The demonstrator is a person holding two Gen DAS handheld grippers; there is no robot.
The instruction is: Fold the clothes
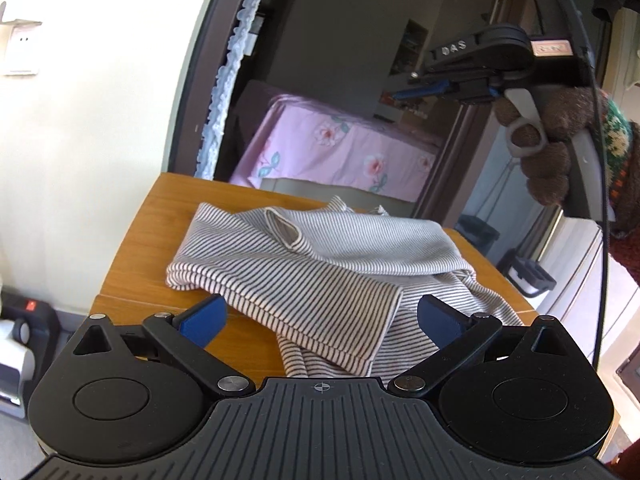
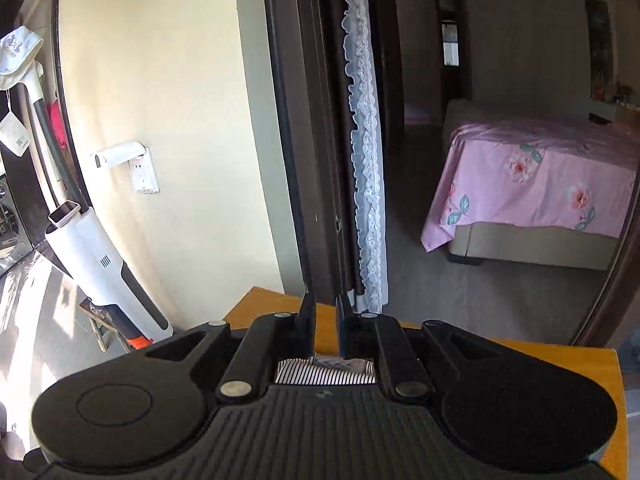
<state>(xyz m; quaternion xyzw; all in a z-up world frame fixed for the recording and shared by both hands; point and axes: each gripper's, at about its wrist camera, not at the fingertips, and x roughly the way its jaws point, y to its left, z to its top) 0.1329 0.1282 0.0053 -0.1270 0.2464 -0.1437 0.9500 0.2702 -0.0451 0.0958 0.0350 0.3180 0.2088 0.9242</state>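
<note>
A grey-and-white striped garment (image 1: 300, 264) lies loosely folded on the wooden table (image 1: 160, 220), one sleeve laid across toward me. My left gripper (image 1: 320, 300) is open low over its near edge, a blue pad (image 1: 204, 320) on either side of the sleeve end and not touching it. My right gripper (image 1: 404, 94) hangs high at the upper right, gripped by a hand in a brown fuzzy glove (image 1: 548, 168). In the right wrist view that gripper (image 2: 324, 300) has its fingers a narrow gap apart with nothing between them. A strip of the garment (image 2: 324, 374) shows beneath it.
The table's far edge (image 2: 560, 356) meets a dark door frame with a white lace curtain (image 2: 366, 160). Beyond is a bed with a pink floral sheet (image 2: 540, 176). A white upright vacuum (image 2: 92, 260) leans on the cream wall at the left.
</note>
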